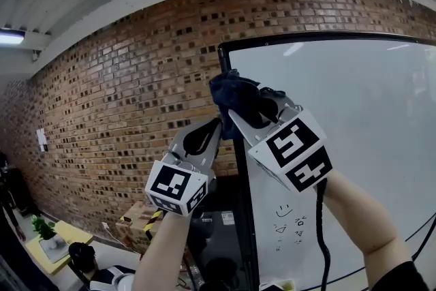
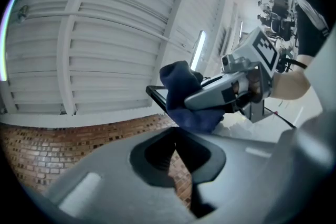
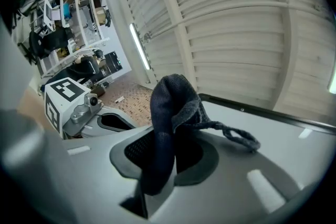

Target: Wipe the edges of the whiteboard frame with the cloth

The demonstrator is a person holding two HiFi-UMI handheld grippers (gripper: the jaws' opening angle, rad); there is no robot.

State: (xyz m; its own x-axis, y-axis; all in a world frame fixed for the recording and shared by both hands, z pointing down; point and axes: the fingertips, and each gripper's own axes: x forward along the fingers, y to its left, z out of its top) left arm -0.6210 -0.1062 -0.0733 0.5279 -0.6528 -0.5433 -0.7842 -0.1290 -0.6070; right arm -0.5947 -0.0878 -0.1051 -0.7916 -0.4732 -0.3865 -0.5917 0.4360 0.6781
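The brick wall (image 1: 122, 78) fills the view behind the work, and the whiteboard (image 1: 354, 119) hangs against it, high enough that both arms reach up. Its dark frame (image 1: 223, 51) runs along the top edge and down the left edge, and the two runs meet at the board's top-left corner, where the work is now. The right gripper (image 1: 248, 112) is raised to that corner with its jaws clamped on the cloth (image 1: 234, 93). In its own view the dark blue fabric stands up from between the jaws in a bunched fold, with one loose loop trailing to the side. This hold looks deliberate: the wad sticks out past the jaw tips, so the fabric, not the hard gripper, meets the frame. The wad looks pressed onto the corner from the front, though whether it wraps round the outer edge cannot be told. The left gripper (image 1: 208, 136) sits just beside and below, off the frame on the wall side. Its jaws are together on nothing, so it seems only to wait there, near enough to steady or retuck the cloth if it slips.
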